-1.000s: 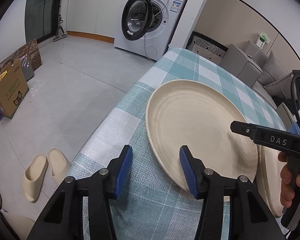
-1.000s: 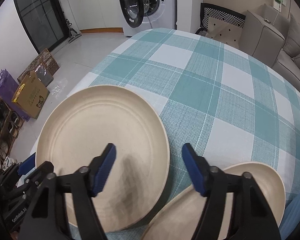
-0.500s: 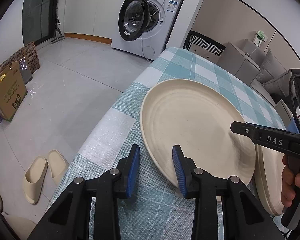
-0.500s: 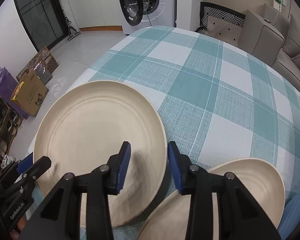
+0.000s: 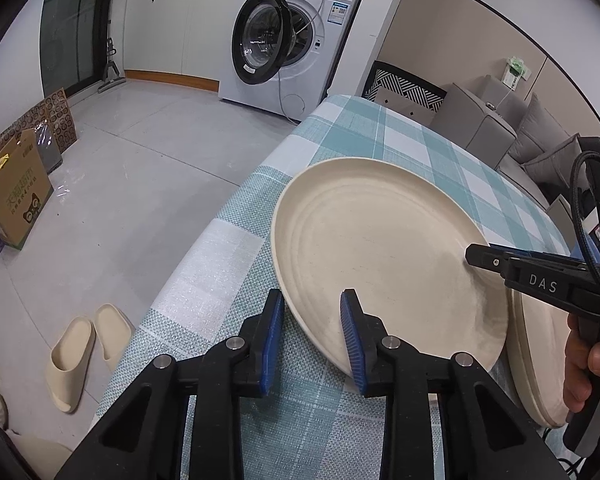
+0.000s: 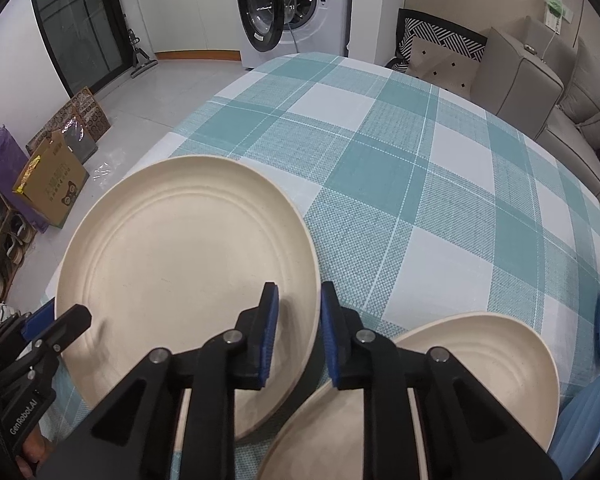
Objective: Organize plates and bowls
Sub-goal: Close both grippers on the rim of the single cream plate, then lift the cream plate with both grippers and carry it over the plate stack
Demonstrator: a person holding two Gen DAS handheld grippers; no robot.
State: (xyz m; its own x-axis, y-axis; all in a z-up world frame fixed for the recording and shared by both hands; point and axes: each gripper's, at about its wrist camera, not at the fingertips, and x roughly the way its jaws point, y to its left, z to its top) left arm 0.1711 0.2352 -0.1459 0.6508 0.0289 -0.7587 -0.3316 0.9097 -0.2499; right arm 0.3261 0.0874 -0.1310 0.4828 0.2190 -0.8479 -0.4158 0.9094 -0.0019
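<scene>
Both pairs of fingers have narrowed since a second ago! The left gripper point(image 5: 310, 340) now straddles the near rim of the big cream plate point(image 5: 380, 252), jaws still a gap apart, not clamped. The right gripper point(image 6: 298, 332) brackets the same plate's right edge point(image 6: 180, 272), a slim gap remaining. "DAS" reads on the right gripper's arm, "GenRobot.AI" on the left's. Two plates in all: the second plate point(image 6: 480, 360) lies just beside the first on the checked counter point(image 6: 420, 160).
</scene>
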